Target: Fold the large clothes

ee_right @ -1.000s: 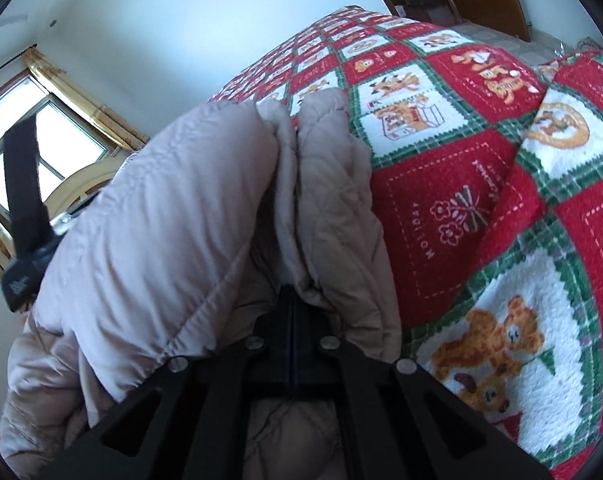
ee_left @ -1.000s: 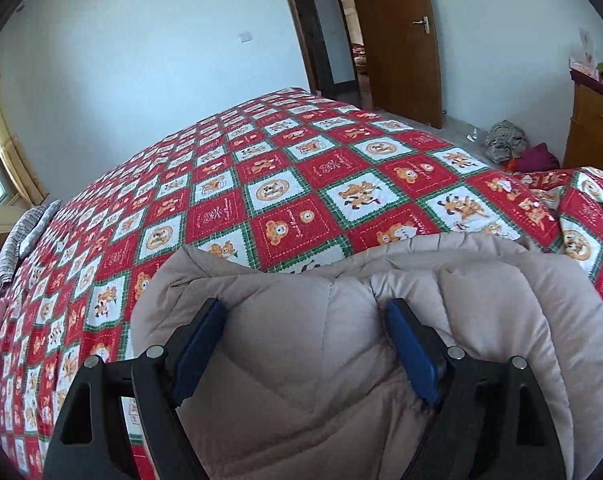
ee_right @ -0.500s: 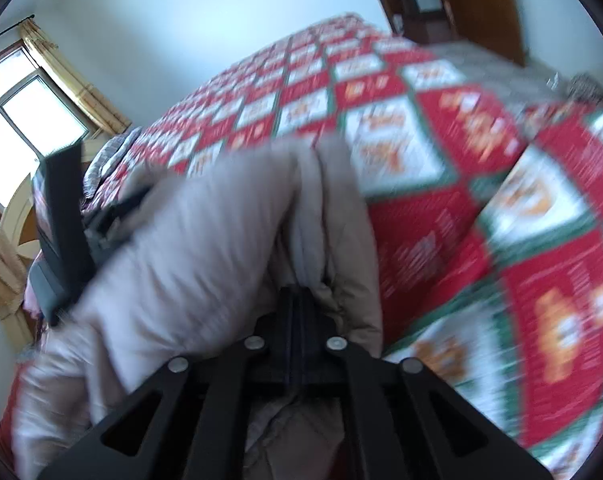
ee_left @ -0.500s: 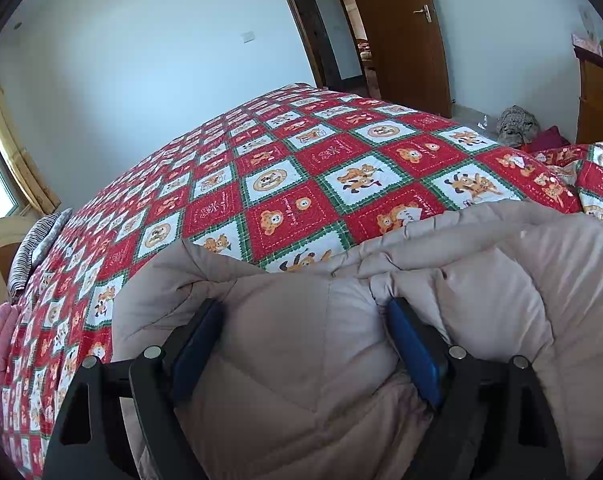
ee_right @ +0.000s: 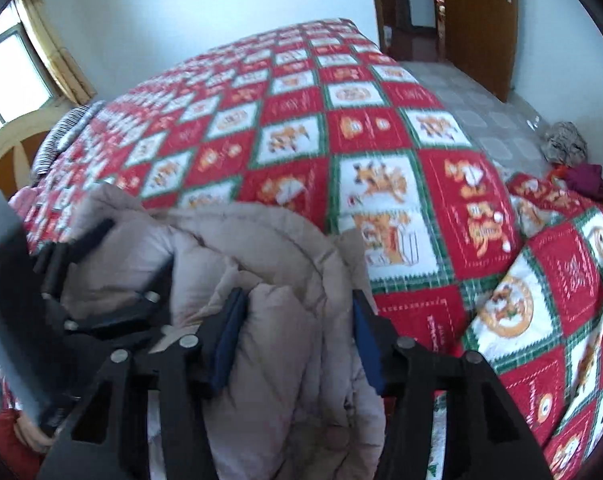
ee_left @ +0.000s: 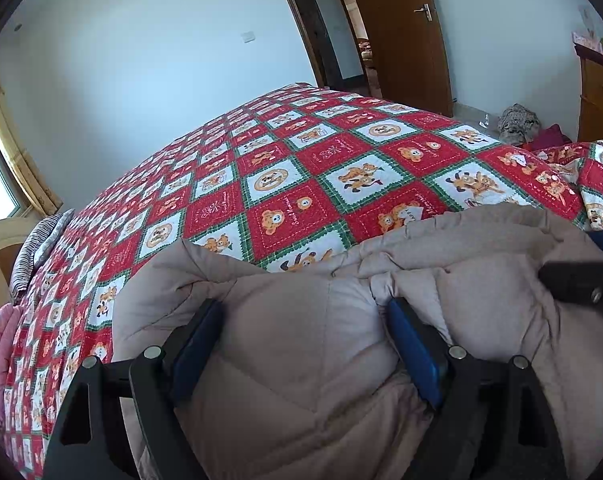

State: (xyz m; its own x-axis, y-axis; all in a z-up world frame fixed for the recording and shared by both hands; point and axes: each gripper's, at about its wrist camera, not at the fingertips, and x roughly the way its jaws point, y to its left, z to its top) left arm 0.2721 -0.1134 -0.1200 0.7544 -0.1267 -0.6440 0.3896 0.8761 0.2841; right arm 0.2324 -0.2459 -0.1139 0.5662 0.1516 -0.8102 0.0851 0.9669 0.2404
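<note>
From the left wrist, the left tongs (ee_left: 307, 348) stand wide over the puffy beige quilted jacket (ee_left: 481, 280) on the red-and-white bear-patterned bed quilt (ee_left: 301, 176). From the right wrist, the right tongs (ee_right: 297, 332) have just been opening, jacket folds loose between them.

a bed (ee_left: 285, 184) covered by a red, white and green checked bear-print quilt (ee_right: 301, 128) carries a beige padded coat (ee_left: 301, 352) bunched at its near edge, a striped pillow (ee_left: 37, 244) at the far left.
</note>
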